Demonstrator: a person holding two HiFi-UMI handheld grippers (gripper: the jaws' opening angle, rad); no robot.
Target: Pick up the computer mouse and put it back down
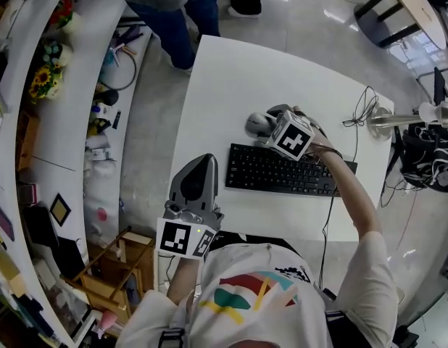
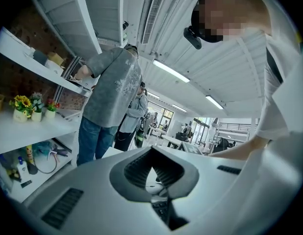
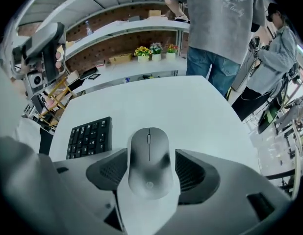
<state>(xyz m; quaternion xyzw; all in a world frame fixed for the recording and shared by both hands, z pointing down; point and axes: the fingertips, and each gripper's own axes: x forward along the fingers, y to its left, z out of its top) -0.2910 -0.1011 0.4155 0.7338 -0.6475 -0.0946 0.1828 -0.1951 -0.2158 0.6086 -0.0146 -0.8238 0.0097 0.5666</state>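
The grey computer mouse (image 3: 149, 160) lies between the jaws of my right gripper (image 3: 151, 153), and both jaw pads press its sides. In the head view the mouse (image 1: 257, 124) shows just past the keyboard's far edge, with the right gripper (image 1: 270, 127) around it and its marker cube beside it. I cannot tell whether the mouse rests on the white table (image 1: 224, 85) or hangs just above it. My left gripper (image 1: 201, 164) is at the table's near left edge, pointing away and upward. Its jaws (image 2: 151, 152) meet at the tips with nothing between them.
A black keyboard (image 1: 282, 171) lies near the front of the table, left of the mouse in the right gripper view (image 3: 90, 137). A person in a grey top and jeans (image 3: 215, 28) stands at the far edge. White shelves (image 1: 57, 122) run along the left. A cable (image 1: 362, 111) and a metal stand (image 1: 398, 120) are at the right.
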